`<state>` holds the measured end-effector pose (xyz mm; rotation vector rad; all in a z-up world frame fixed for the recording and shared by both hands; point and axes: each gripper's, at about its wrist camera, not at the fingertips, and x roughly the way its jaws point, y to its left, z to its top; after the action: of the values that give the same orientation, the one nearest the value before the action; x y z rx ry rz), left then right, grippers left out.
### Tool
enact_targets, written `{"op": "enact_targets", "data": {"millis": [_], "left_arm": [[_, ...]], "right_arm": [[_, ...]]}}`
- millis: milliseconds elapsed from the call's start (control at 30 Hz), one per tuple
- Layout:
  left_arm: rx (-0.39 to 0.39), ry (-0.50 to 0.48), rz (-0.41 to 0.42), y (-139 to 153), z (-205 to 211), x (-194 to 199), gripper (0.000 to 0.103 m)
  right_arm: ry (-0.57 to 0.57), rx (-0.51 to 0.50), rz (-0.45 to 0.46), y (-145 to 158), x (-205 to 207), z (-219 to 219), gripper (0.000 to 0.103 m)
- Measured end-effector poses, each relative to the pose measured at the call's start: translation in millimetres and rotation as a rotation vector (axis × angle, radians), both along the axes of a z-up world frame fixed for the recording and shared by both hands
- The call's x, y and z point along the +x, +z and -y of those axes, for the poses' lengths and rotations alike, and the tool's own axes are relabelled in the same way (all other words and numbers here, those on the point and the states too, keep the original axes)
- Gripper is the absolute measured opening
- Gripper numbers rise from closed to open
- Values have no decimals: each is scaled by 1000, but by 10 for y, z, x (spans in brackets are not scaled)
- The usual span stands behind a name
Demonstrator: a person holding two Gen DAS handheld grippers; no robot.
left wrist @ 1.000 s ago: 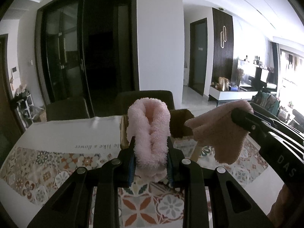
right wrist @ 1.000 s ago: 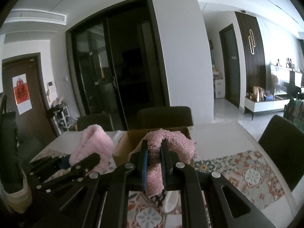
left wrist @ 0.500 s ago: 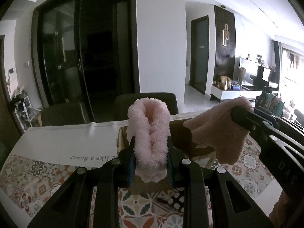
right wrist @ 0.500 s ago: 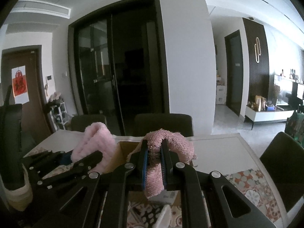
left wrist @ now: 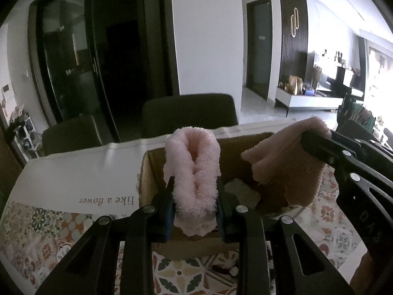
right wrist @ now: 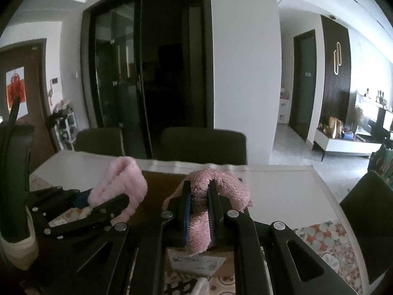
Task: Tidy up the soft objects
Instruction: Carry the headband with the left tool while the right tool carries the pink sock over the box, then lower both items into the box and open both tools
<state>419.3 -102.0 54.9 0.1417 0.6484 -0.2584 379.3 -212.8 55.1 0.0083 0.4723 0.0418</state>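
Observation:
My left gripper (left wrist: pixel 195 196) is shut on a fluffy light pink cloth (left wrist: pixel 192 162), folded over above the jaws. It hangs over the near edge of an open cardboard box (left wrist: pixel 147 172). My right gripper (right wrist: pixel 199 196) is shut on a darker dusty pink cloth (right wrist: pixel 221 184). In the left wrist view that cloth (left wrist: pixel 287 164) hangs over the box's right side, held by the right gripper (left wrist: pixel 309 137). In the right wrist view the left gripper (right wrist: pixel 122 200) and light pink cloth (right wrist: pixel 122 182) sit at left, over the box (right wrist: pixel 162 186).
The box stands on a table with a patterned tile cloth (left wrist: pixel 44 228) and a white strip with lettering (left wrist: pixel 73 172). Dark chairs (left wrist: pixel 189 113) stand behind the table. Something pale lies inside the box (left wrist: pixel 242 191). Another chair (right wrist: pixel 368 211) is at right.
Both grippers have moved forward with their cloths, from in front of the box to over it. Both stay shut.

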Motion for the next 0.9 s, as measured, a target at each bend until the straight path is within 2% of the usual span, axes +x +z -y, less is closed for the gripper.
{"op": "enact_targets", "data": {"millis": [200,233,300,367,400,600,700,900], "left_arm": [[31,-4,-27,-206,59,123,34],[31,-7,-32,-225,55,129,38],[32,-12,-42,-264,56,139,45],[35,-12,-40,-284,68,128,48],[39,-10,-38,-291,66,125,50],[35,9,-24,-239,32,65,58],[36,9,-3,-170,22,-11,64],[29,6,23,-24,-9,-205,66]], "right_arm": [[7,12,-72,-215,225,77,14],[9,18,-82,-246,243,81,15],[29,48,-123,-321,289,114,19],[44,72,-151,-376,310,138,31],[43,79,-159,-396,317,155,32],[30,67,-158,-407,250,189,33],[26,74,-147,-348,173,198,40],[-1,58,-113,-178,-44,201,40]]}}
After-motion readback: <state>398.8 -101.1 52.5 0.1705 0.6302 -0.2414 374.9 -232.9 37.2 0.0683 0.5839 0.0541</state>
